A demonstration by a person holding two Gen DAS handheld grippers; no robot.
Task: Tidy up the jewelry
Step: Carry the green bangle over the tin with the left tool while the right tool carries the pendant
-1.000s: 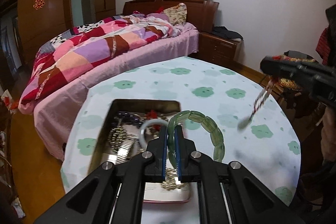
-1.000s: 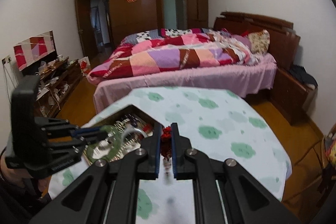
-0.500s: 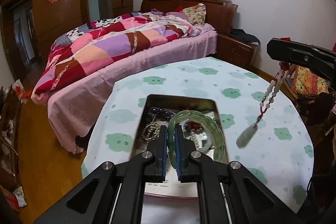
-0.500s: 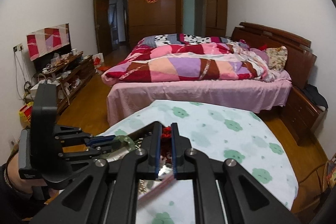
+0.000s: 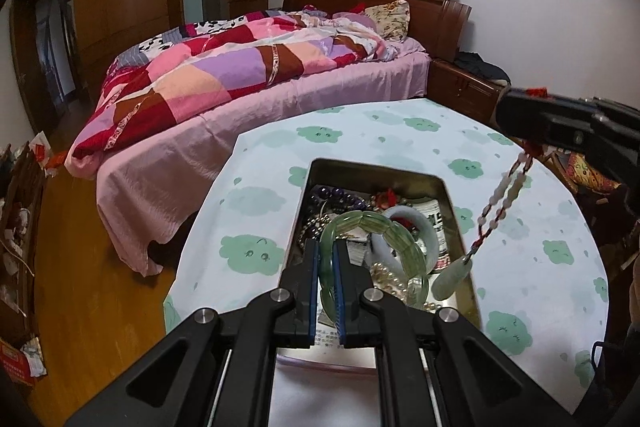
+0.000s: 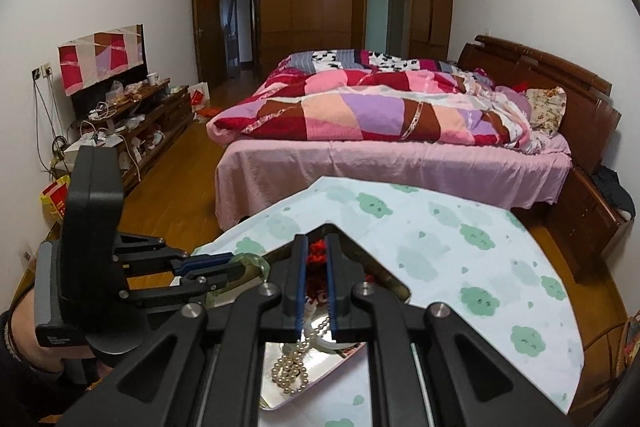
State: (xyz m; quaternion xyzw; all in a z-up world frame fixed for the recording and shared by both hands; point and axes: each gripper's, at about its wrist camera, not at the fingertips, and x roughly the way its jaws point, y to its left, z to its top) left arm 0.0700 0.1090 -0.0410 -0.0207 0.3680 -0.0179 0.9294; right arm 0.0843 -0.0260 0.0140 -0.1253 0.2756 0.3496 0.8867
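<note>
Presently, item one: a green bracelet (image 5: 394, 241) of flat jade-like links, clenched at its near side between the pads of the left gripper (image 5: 328, 259) and held just above the tin (image 5: 460, 211), not yet laid down. Item two: a necklace (image 5: 502, 199) of pale beads on red cord, ending in a green pendant (image 5: 450, 277), hanging from the right gripper (image 5: 520, 119), which is clamped on the red knot at its top; the pendant dangles over the tin's right edge, whether touching it cannot be told. In the right wrist view the same red knot (image 6: 317, 254) sits between the nearly closed fingers. Item three: the tin itself, an open rectangular metal box on the table (image 5: 400, 131), already holding a pale bangle (image 5: 416, 223), dark purple beads (image 5: 336, 195), a pearl string (image 5: 390, 277), a red ornament (image 5: 386, 197) and some printed packets. Surroundings: a round table under a white cloth with green cloud shapes, a bed (image 5: 248, 75) with a patchwork quilt beyond it, a wooden wardrobe at the far wall. Status, as a judgement: the sorting looks well advanced, with most pieces in the tin and none visible loose on the cloth; the bracelet and necklace remain to be lowered in and let go, and the hanging pendant may swing outside the rim if released too early.
</note>
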